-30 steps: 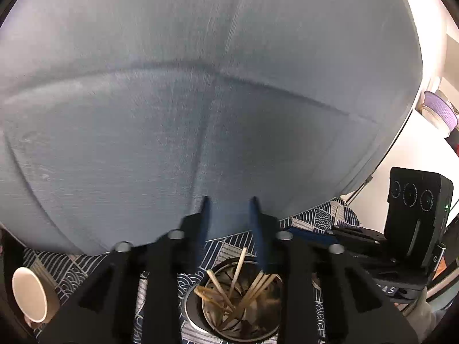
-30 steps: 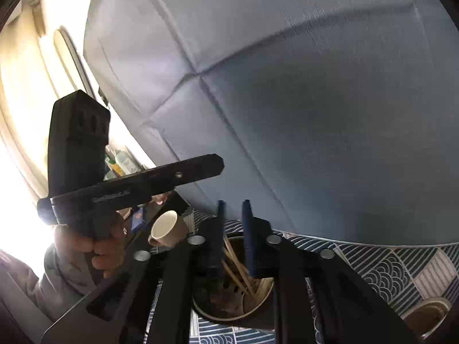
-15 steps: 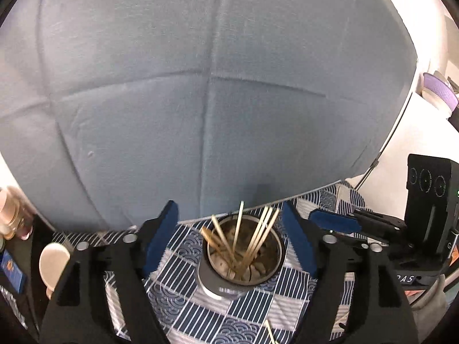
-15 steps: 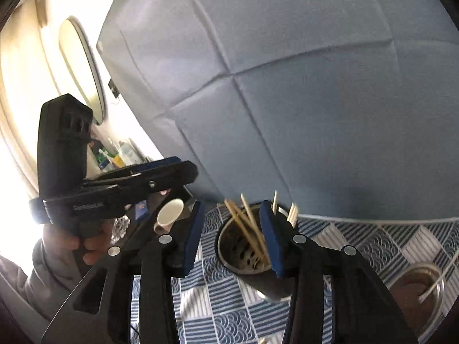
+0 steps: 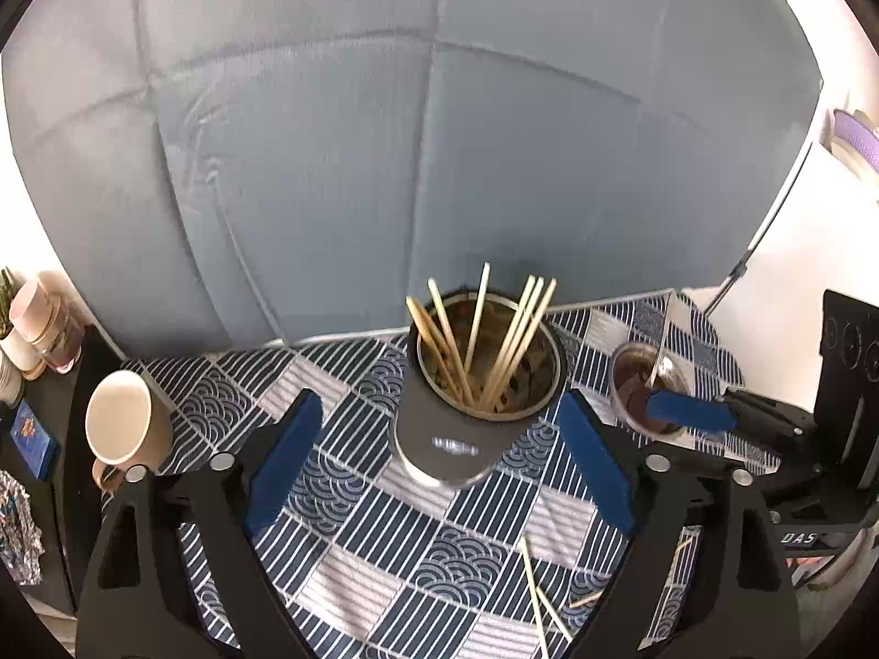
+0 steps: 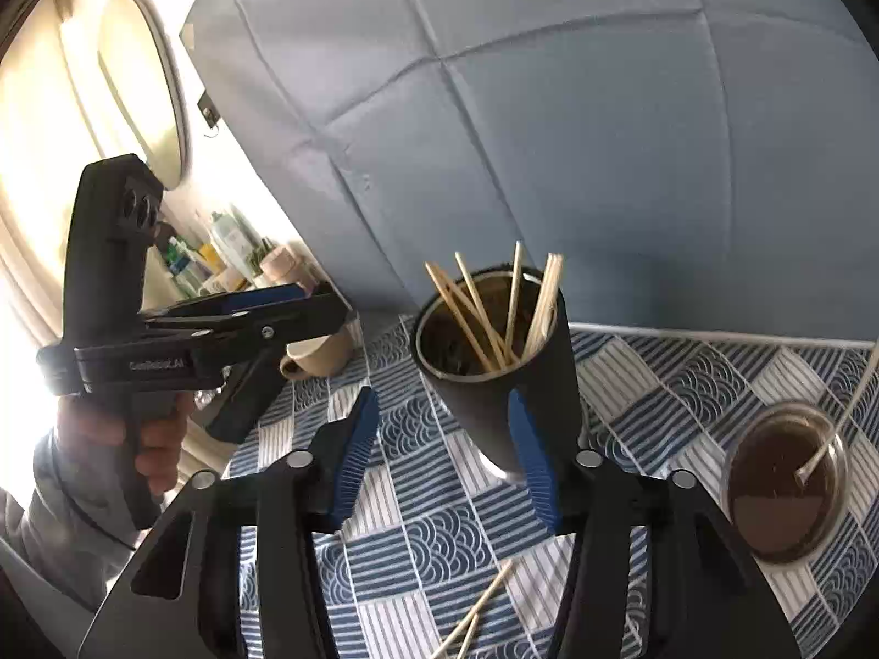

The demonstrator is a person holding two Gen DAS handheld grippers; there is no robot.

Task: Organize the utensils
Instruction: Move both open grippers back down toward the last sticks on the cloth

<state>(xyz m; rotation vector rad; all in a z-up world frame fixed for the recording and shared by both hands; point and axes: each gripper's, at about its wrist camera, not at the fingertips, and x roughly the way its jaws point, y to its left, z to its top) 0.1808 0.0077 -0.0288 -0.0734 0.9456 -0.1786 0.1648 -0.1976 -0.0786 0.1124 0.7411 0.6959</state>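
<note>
Left wrist view runs from one beige ceramic mug (image 5: pixel 125 422) at the left edge of the counter, across the blue-and-white patterned cloth (image 5: pixel 351 505), to one tall dark cylindrical metal holder (image 5: pixel 467 412) standing upright at the centre. About seven pale wooden chopsticks (image 5: pixel 516 329) lean inside the holder, their tips fanned above its rim. The left gripper (image 5: pixel 439 472) has its two blue-padded fingers (image 5: pixel 283 458) released and still spreading, one either side of the holder's base without touching it. Right of the holder sits one small clear round cup (image 5: pixel 637 379) with a brown interior and a thin utensil in it. About three loose wooden chopsticks (image 5: pixel 535 598) lie crossed on the cloth near the bottom.

In the right wrist view, a hand (image 6: pixel 148 439) at the left holds the left gripper's black handle. The right gripper (image 6: pixel 445 456) is also released, its jaws widening; the right finger (image 6: pixel 530 456) overlaps the holder's side, and whether it touches cannot be told.
</note>
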